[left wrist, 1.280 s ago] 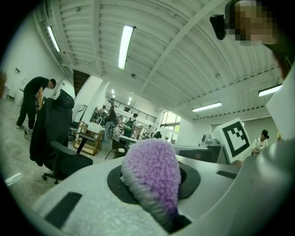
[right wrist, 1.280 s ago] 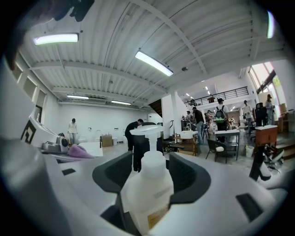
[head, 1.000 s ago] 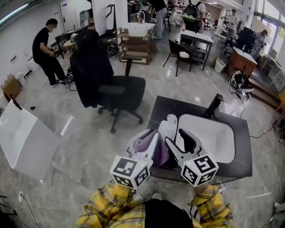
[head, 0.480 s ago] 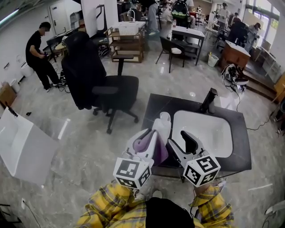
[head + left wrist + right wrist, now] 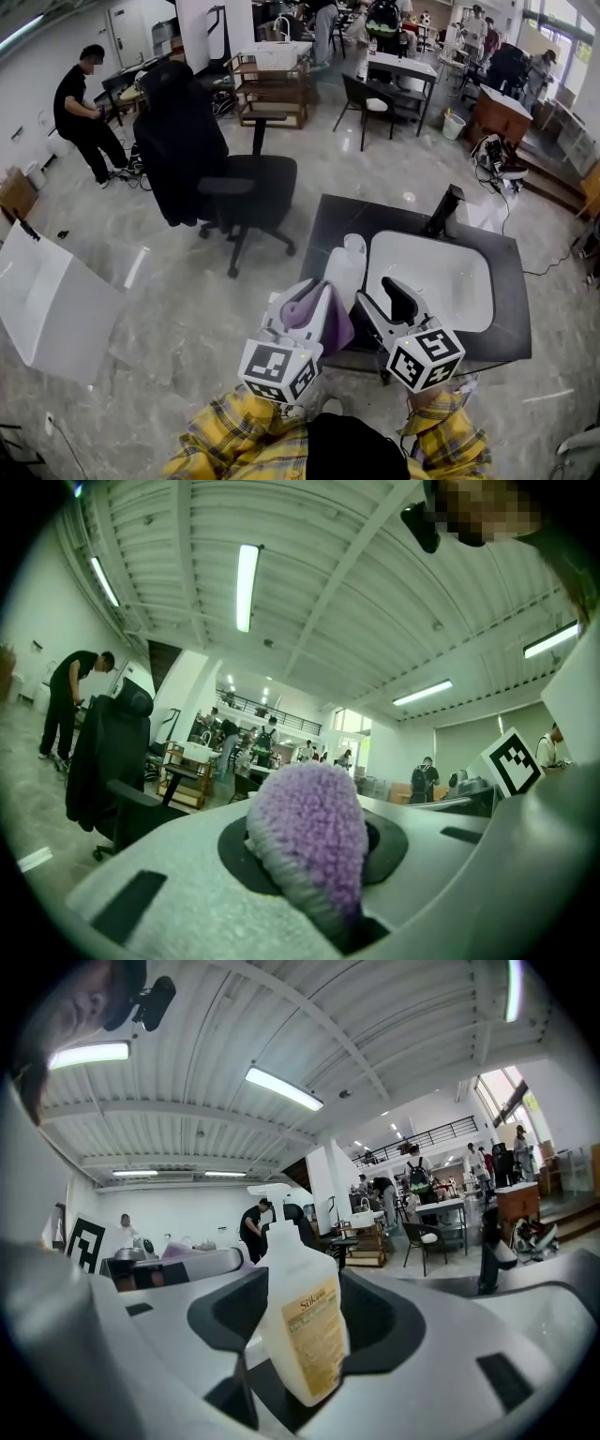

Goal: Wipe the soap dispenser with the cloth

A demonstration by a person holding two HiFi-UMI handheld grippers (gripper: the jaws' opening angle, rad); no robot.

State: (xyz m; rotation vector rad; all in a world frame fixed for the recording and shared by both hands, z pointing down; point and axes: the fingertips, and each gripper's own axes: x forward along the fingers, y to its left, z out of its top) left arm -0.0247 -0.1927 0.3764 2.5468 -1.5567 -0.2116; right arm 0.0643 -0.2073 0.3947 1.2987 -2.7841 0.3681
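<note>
The left gripper point(image 5: 302, 309) is pinching the soft purple cloth point(image 5: 309, 841). The right gripper point(image 5: 377, 294) is gaping empty beside the soap dispenser point(image 5: 344, 270), which is standing at the counter's point(image 5: 330, 225) left edge. The dispenser is probably light and slick, so it is best grasped mid-body.

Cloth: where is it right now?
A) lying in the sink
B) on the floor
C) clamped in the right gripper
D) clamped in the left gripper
D: the purple cloth sits pinched between the jaws of the left gripper, as that gripper's own view shows.
</note>
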